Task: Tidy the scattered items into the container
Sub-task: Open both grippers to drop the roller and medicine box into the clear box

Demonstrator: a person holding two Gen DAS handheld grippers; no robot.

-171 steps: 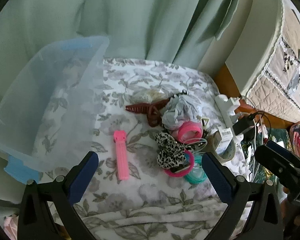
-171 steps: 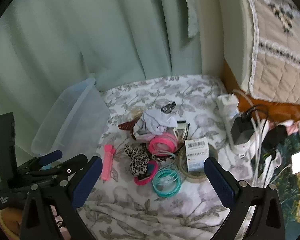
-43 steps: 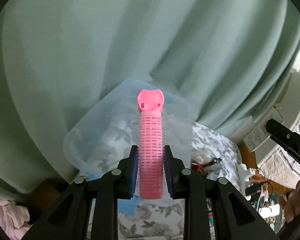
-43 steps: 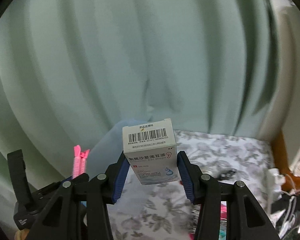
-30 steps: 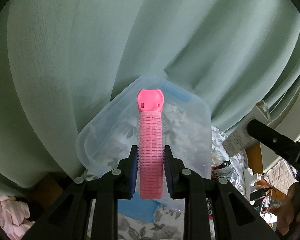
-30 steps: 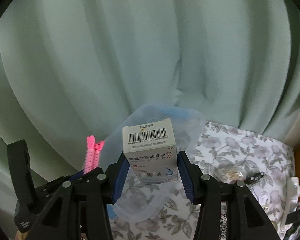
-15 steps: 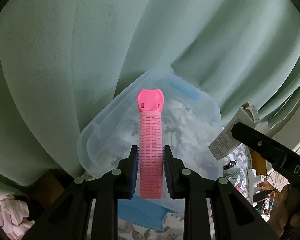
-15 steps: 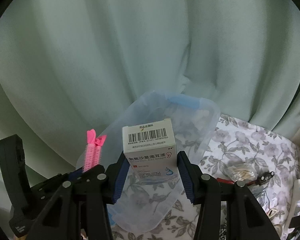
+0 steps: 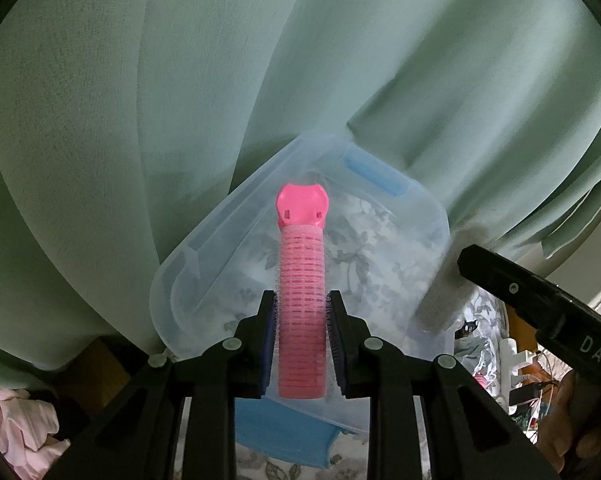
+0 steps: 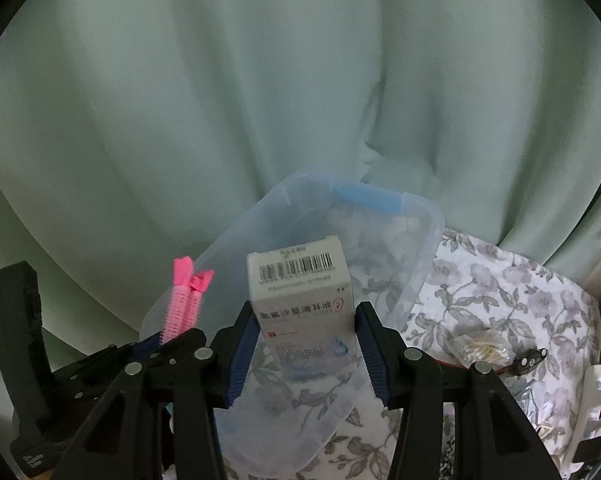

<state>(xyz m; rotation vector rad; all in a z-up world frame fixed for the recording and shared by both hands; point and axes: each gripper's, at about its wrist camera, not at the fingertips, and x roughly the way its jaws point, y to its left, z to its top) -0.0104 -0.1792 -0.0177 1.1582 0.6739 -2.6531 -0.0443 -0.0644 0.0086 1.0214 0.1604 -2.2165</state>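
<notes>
My left gripper (image 9: 302,312) is shut on a pink hair roller clip (image 9: 302,248), which stands upright over the open translucent container (image 9: 220,272) with blue handles. My right gripper (image 10: 304,320) is shut on a white barcode-labelled medicine box (image 10: 300,280). The box is slightly tilted and blurred, above the container's (image 10: 416,240) near side. In the left wrist view the right gripper (image 9: 540,312) reaches in from the right, with the box (image 9: 444,280) a blur by the container's right rim. In the right wrist view the left gripper (image 10: 168,340) and the clip (image 10: 184,300) sit at lower left.
A green curtain (image 10: 260,100) hangs close behind the container. To the right, a floral cloth (image 10: 520,300) carries a clear bag (image 10: 480,344), a black clip (image 10: 532,356) and a white power strip (image 10: 596,384). Pink fabric (image 9: 20,428) lies at lower left. A hand (image 9: 568,432) holds the right gripper.
Both grippers lifted their items off the cloth and have moved over the container. Over the last second the right gripper came closer to it, and the box now looks tilted and blurred.
</notes>
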